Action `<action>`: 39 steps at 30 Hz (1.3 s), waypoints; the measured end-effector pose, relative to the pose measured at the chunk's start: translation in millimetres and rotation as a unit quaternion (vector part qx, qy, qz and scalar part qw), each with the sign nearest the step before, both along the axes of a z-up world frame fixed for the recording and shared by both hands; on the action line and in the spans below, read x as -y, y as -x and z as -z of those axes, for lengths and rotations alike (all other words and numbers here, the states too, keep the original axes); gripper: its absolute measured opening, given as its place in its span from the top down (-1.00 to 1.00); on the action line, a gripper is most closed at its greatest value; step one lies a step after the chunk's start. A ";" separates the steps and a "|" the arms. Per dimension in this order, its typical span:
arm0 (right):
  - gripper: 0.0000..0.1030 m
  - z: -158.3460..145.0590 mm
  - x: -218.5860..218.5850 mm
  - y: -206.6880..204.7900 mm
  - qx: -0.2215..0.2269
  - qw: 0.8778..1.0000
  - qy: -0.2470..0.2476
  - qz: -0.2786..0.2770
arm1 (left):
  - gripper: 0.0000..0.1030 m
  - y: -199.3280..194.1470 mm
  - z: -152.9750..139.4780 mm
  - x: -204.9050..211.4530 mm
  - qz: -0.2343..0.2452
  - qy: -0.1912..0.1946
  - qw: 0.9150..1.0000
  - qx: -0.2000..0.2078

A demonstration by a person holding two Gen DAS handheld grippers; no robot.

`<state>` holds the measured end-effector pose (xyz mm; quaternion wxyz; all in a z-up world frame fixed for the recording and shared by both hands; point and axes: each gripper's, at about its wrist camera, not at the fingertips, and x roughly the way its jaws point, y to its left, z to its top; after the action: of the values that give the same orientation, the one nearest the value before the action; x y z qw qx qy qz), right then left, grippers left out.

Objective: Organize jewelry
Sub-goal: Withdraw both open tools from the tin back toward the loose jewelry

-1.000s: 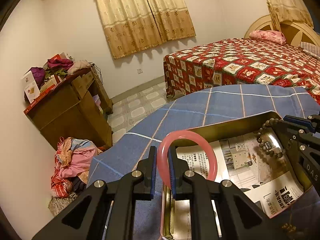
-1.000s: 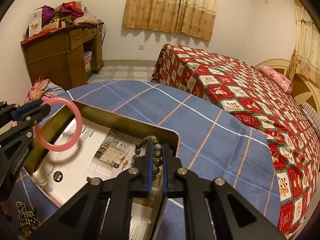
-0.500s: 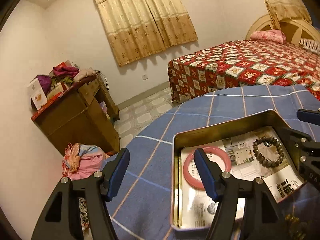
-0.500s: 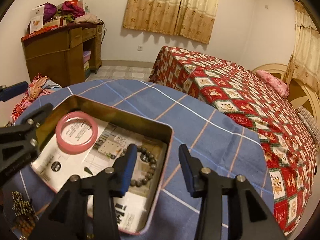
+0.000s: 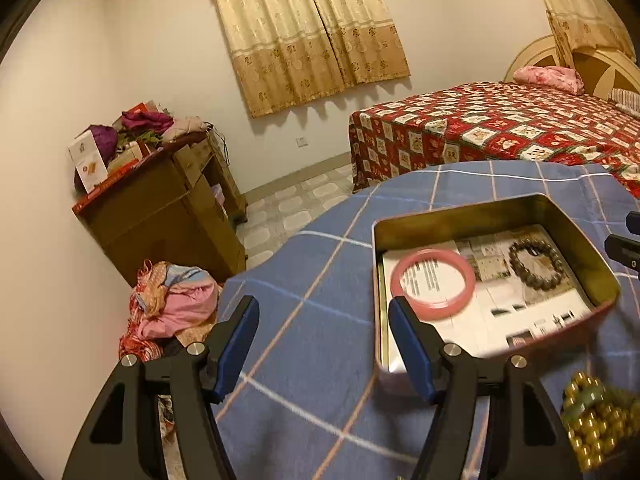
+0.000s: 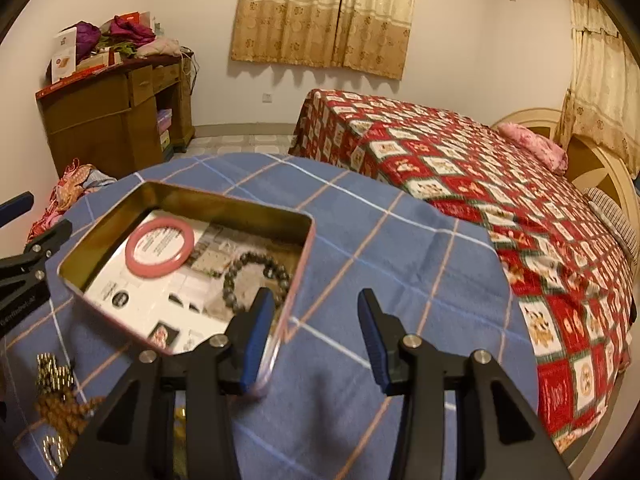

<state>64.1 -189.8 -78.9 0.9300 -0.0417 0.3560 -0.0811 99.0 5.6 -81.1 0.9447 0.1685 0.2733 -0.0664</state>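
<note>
With both tongs, left [image 5: 324, 346] and right [image 6: 316, 326], spread empty, we leave pink bangle [image 5: 433, 283] and bead bracelet [image 5: 536, 265] flat in the tin [image 5: 452, 222] for storage.

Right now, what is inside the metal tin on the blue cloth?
In the tin lie a pink bangle and a dark bead bracelet, both on printed paper. The paper covers the tin's floor, so anything beneath it cannot be seen.
</note>
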 end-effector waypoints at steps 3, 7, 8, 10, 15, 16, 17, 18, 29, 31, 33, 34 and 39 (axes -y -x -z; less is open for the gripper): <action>0.10 2.4 1.5 13.5 -0.003 1.000 -0.006 0.001 | -0.31 15.6 3.4 -6.9 -0.003 0.001 1.000 -0.004; 0.04 9.2 1.4 34.4 -0.007 1.000 -0.011 0.003 | -0.31 36.1 9.3 -17.6 -0.006 0.013 1.000 -0.017; 0.02 10.4 1.4 38.7 -0.007 1.000 -0.013 0.004 | -0.31 41.4 10.9 -19.0 -0.005 0.013 1.000 -0.018; 0.02 13.7 -0.2 47.6 -0.009 1.000 -0.014 0.002 | -0.31 55.0 14.6 -20.6 0.001 0.013 1.000 -0.020; 0.02 23.2 -2.5 68.1 -0.016 1.000 -0.017 0.000 | -0.31 80.5 17.5 -24.1 0.006 0.015 1.000 -0.018; 0.02 24.3 -2.2 71.6 -0.016 1.000 -0.018 0.002 | -0.31 84.4 17.9 -25.1 0.006 0.018 1.000 -0.019; 0.02 24.9 -1.8 74.1 -0.017 1.000 -0.020 0.004 | -0.31 88.2 19.0 -26.7 0.007 0.022 0.999 -0.022; 0.02 25.4 -1.3 76.1 -0.017 1.000 -0.023 0.005 | -0.31 91.9 19.5 -26.4 0.011 0.026 0.999 -0.024; 0.01 32.9 -4.7 88.8 -0.018 0.999 -0.029 0.006 | -0.31 112.5 28.9 -24.1 0.030 0.026 0.998 -0.041; 0.01 32.8 -6.8 89.4 -0.017 0.999 -0.026 0.006 | -0.31 115.2 28.1 -20.4 0.037 0.026 0.998 -0.040; -0.06 32.6 -7.7 91.0 -0.016 0.999 -0.029 0.006 | -0.31 116.7 29.5 -14.8 0.049 0.023 0.998 -0.044; -0.14 32.8 -8.4 92.1 -0.015 0.999 -0.030 0.006 | -0.32 116.6 30.6 -12.1 0.051 0.021 0.997 -0.045; -0.17 32.4 -7.1 90.5 -0.015 0.999 -0.035 0.007 | -0.32 110.3 37.5 -2.7 0.068 0.026 0.996 -0.053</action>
<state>-26.3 -182.7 -111.3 0.9249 -0.0082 0.3729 -0.0741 -11.3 8.3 -118.6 0.9262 0.1581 0.3093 -0.1466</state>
